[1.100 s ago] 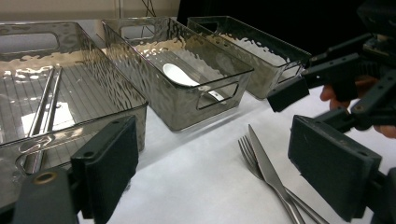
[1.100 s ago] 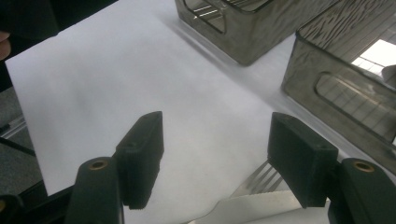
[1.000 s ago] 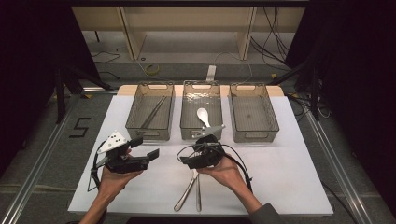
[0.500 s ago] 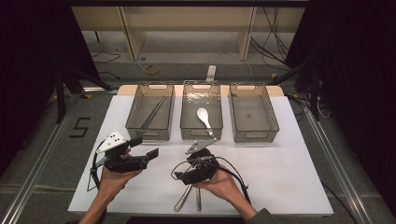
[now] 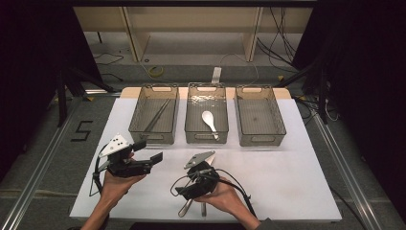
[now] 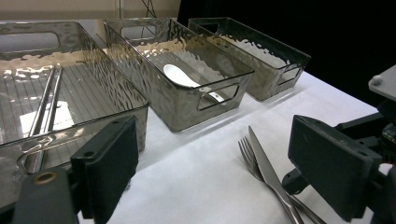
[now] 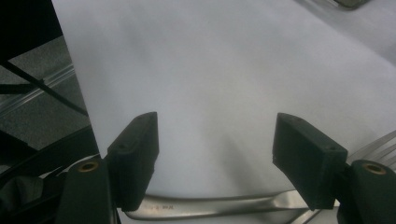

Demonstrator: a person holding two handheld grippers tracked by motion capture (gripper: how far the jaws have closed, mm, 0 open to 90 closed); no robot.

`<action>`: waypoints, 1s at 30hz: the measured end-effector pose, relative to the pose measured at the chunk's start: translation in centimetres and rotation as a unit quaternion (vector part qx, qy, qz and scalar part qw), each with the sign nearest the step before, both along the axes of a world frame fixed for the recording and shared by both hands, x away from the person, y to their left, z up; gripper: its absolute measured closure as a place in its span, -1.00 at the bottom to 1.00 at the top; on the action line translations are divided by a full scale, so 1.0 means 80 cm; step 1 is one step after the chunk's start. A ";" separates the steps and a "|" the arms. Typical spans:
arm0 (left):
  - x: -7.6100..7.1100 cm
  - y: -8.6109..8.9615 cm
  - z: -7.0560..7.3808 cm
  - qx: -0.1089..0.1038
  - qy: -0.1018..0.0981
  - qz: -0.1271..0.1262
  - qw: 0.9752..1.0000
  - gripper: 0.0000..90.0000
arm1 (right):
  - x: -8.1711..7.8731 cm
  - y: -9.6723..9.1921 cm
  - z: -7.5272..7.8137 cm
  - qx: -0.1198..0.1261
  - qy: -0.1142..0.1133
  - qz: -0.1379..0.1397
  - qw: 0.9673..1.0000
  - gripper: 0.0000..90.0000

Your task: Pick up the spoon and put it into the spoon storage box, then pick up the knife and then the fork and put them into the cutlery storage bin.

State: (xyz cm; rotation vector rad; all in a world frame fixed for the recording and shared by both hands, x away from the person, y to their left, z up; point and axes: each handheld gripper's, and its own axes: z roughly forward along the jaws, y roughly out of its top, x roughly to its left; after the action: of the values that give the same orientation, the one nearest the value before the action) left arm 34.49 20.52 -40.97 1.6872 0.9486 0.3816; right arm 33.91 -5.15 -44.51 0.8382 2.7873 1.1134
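A steel fork (image 5: 184,208) and knife (image 5: 203,209) lie side by side near the table's front edge. My right gripper (image 5: 184,191) hangs low over them, pointing down and to the left. Its jaws have just been opening and stand open (image 7: 222,156). The knife (image 7: 210,207) lies crosswise beneath the pads, with nothing gripped. Fork tines (image 7: 378,144) show at the right. My left gripper (image 5: 148,151) is open and empty, held above the cloth and aimed right. In its own view (image 6: 219,163) it looks at the fork (image 6: 250,156) and knife (image 6: 268,172).
Three clear bins stand in a row at the back of the white cloth (image 5: 297,182). The left bin (image 5: 139,117) holds chopsticks (image 5: 155,115), the middle bin (image 5: 191,120) a white spoon (image 5: 209,120), and the right bin (image 5: 261,115) nothing.
My right gripper has come down and toward the front edge, over the fork and knife. The left gripper has stayed where it was.
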 end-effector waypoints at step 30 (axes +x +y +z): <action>-0.001 -0.003 0.000 0.006 -0.001 -0.005 1.000 -0.65 | -0.021 0.014 -0.024 -0.039 0.010 0.049 0.998 0.81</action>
State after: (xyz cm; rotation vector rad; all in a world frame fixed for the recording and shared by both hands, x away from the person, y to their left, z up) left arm 34.40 20.32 -40.99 1.7025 0.9380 0.3824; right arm 32.25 -4.04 -46.44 0.7176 2.8963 1.0074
